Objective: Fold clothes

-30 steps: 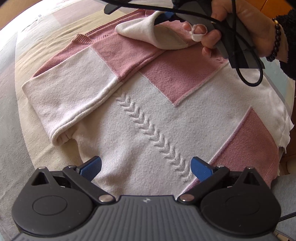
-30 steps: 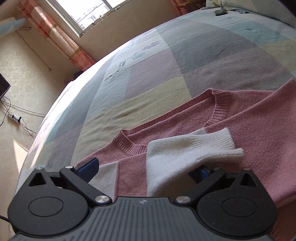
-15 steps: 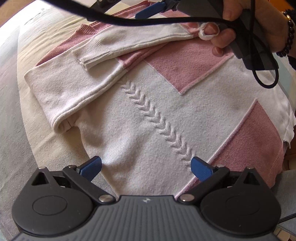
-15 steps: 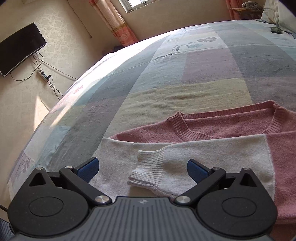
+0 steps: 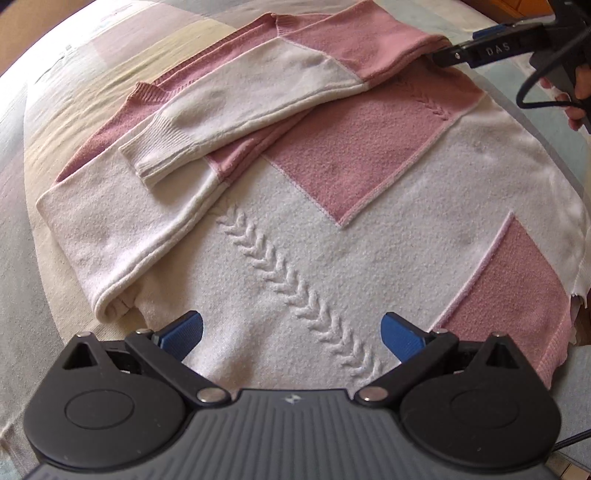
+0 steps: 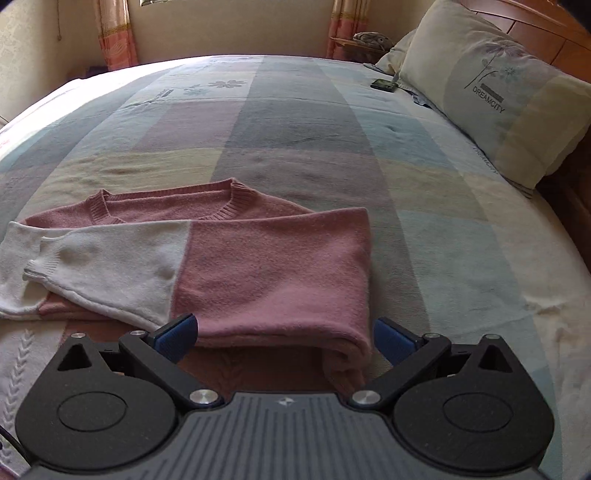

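Observation:
A pink and white knit sweater (image 5: 332, 229) lies flat on the bed, both sleeves folded across its chest. The upper sleeve (image 5: 240, 103) ends in a white ribbed cuff (image 5: 151, 155). My left gripper (image 5: 291, 332) hovers open over the sweater's lower white part, holding nothing. In the right wrist view the same sweater (image 6: 266, 266) shows its folded pink sleeve and the neckline (image 6: 166, 205). My right gripper (image 6: 284, 336) stands open just over the sleeve's near fold, empty. From the left wrist view, the right gripper's finger (image 5: 487, 48) shows at the sweater's far right shoulder.
The patchwork bedspread (image 6: 295, 122) stretches far beyond the sweater. A pillow (image 6: 495, 88) leans at the headboard on the right, with a small dark object (image 6: 384, 84) beside it. Curtains (image 6: 114, 33) and a wall stand behind. A hand (image 5: 580, 99) holds the right gripper.
The right gripper carried the white-cuffed sleeve across the chest, let it go, then drew back to the right shoulder. The sleeve now lies flat. The left gripper barely moved.

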`<action>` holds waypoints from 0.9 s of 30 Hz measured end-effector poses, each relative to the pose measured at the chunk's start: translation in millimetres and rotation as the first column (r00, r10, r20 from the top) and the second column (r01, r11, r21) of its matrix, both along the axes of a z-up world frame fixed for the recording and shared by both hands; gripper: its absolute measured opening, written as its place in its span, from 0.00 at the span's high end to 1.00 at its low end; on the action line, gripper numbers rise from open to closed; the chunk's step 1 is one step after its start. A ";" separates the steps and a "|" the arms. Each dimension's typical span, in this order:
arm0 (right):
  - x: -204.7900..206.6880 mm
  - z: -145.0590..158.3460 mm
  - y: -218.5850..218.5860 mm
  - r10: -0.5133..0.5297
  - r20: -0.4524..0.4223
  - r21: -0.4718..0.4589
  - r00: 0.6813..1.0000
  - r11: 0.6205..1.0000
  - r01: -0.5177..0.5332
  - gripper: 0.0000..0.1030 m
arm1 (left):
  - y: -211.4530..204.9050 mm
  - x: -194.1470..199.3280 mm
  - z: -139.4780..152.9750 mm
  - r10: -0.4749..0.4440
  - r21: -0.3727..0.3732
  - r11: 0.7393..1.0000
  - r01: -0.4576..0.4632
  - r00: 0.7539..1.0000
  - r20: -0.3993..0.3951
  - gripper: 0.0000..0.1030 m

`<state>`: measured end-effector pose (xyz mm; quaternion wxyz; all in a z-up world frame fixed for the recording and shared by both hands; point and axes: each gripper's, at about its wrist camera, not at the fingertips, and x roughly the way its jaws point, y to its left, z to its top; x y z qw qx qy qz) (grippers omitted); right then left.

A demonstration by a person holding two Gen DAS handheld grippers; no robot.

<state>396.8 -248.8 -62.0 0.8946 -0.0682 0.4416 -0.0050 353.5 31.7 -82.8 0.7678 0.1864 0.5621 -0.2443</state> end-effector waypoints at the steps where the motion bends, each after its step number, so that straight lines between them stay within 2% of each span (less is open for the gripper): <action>1: -4.6 -6.8 -7.0 -0.005 -0.017 -0.046 1.000 0.999 0.005 0.00 | -5.2 2.0 1.2 -0.005 -0.002 1.000 0.005 1.000 0.004 0.01; 2: -7.0 -13.2 -12.2 -0.009 -0.025 -0.075 1.000 0.997 0.007 0.00 | -11.0 3.7 1.9 -0.010 -0.002 1.000 0.010 1.000 0.007 0.01; 7: 4.9 -32.8 -20.0 -0.004 -0.037 -0.093 0.999 0.996 0.000 0.00 | -49.8 11.8 4.6 -0.050 0.011 0.999 0.050 0.998 0.047 0.01; 11: 10.1 -35.1 -36.9 -0.058 0.013 -0.116 0.998 0.991 0.060 0.00 | -70.5 14.4 13.0 -0.057 -0.026 0.998 0.059 0.996 0.066 0.01; 13: 10.7 -36.1 -63.1 -0.157 0.036 -0.098 0.987 0.982 0.160 0.00 | -77.5 17.1 15.3 -0.048 -0.059 0.997 0.051 0.998 0.050 0.01; 16: 12.9 -50.5 -97.5 -0.226 -0.043 0.055 0.973 0.972 0.228 0.00 | -85.6 19.7 15.9 -0.036 -0.082 0.996 0.039 0.999 0.033 0.01; 20: 10.7 -40.9 -92.5 -0.200 -0.062 0.050 0.978 0.978 0.203 0.00 | -87.3 17.3 19.3 -0.042 -0.087 0.995 0.046 0.998 0.041 0.01; 24: 2.9 -15.4 -69.0 -0.124 -0.017 -0.019 0.992 0.992 0.124 0.00 | -79.8 16.1 18.2 -0.023 -0.068 0.997 0.026 0.999 0.043 0.01; 27: 5.0 5.1 -52.2 -0.057 0.048 -0.038 0.997 0.998 0.059 0.00 | -70.7 16.2 17.6 0.001 -0.068 0.998 0.002 0.999 0.042 0.01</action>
